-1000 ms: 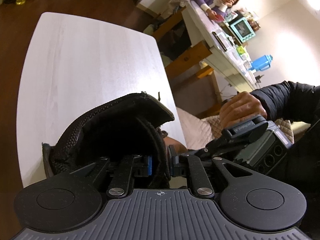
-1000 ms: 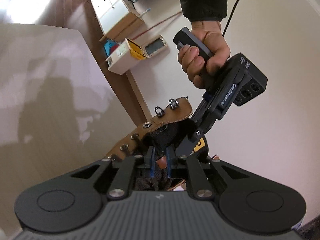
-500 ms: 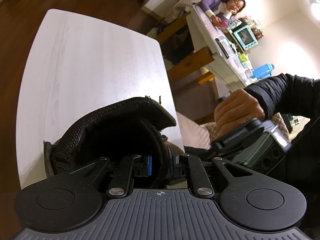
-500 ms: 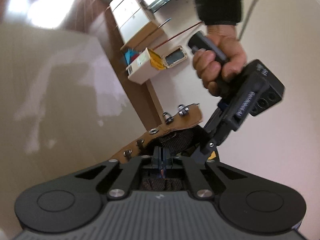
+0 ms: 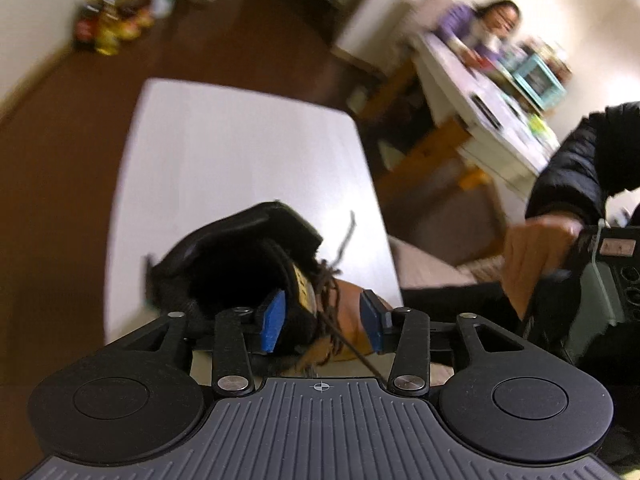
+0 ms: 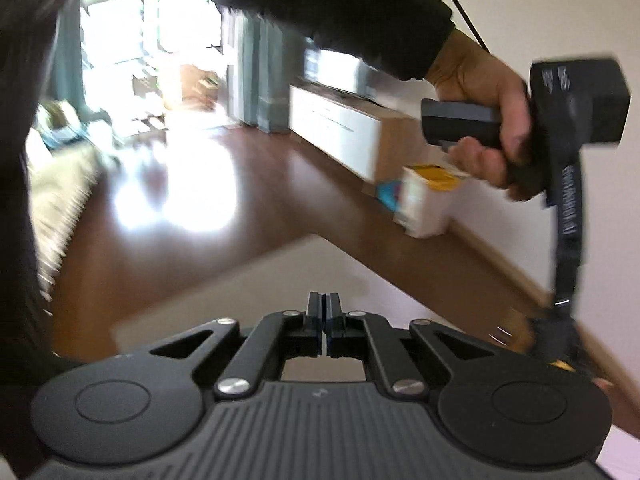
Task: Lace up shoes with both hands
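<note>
The tan leather boot with a black padded collar (image 5: 256, 264) is standing on the white wood-grain bench (image 5: 240, 160), directly ahead of the left gripper (image 5: 322, 320). That gripper's jaws are opening; its blue pads (image 5: 274, 320) are standing apart on either side of the boot's tongue and upper, with no pad visibly pressing on anything. A dark brown lace (image 5: 344, 236) is trailing loose from the upper eyelets, one strand rising free over the bench and another running down towards the gripper body.

The right gripper (image 6: 323, 320) is showing its jaws together. Whether a lace is pinched between them cannot be told from the right wrist view: nothing is showing at the tips. In that view it is pointing out over a corner of the bench, with the boot (image 6: 556, 340) only just visible at the right edge, beneath the left gripper held in the person's left hand (image 6: 484, 120).

Judgement on progress: some lacing appears to be in place low on the boot, though blur is hiding the detail. The upper eyelets or hooks appear to be awaiting lacing, and the loose ends are not yet tied.
</note>
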